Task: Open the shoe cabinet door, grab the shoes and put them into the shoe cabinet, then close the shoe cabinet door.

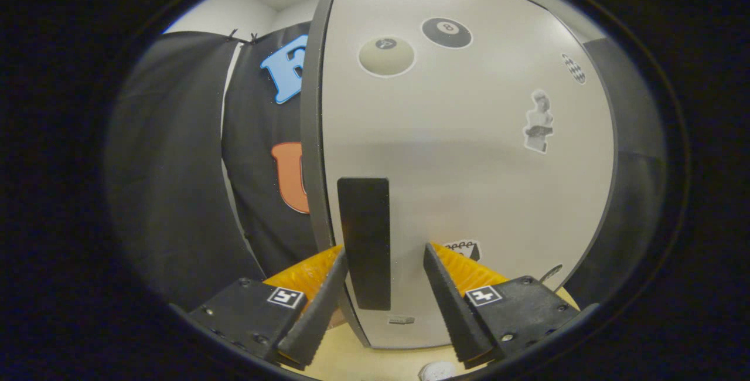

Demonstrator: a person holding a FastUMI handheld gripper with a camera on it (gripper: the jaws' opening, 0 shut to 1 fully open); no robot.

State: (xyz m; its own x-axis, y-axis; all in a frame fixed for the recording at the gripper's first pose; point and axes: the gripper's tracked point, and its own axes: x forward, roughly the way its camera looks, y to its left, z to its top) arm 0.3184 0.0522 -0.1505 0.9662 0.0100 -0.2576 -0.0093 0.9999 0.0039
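Black, ridged fingers (319,305) of the gripper (384,305) stand apart on either side of the dark upright handle (364,243) on the cabinet door (469,152), with orange bodies behind them; the jaws are spread moderately and a clear gap shows between the right finger and the handle, while the left finger lies just beside it, whether touching I cannot tell. So the handle sits between the fingers but is not pinched. My reading is that the gripper is lined up this way to close on the handle and pull the door, the first step of the task, so the door looks still shut and the work hardly begun. The handle is set close to the door's left edge, probably the side that swings free, which would explain gripping there.

Each finger mount carries a small square black-and-white marker (285,297), likely for tracking. The pale grey door bears stickers: a black billiard ball (447,33) showing the numeral 8, a cream ball (387,56) whose figure is too blurred to read, a statue bust (539,122), a small checkered patch (574,68), and one just beyond the right finger with marks too small to make out. No shoes are visible from here; the cabinet stands on a light wooden surface (351,363), with black cloth (170,164) hanging to its left
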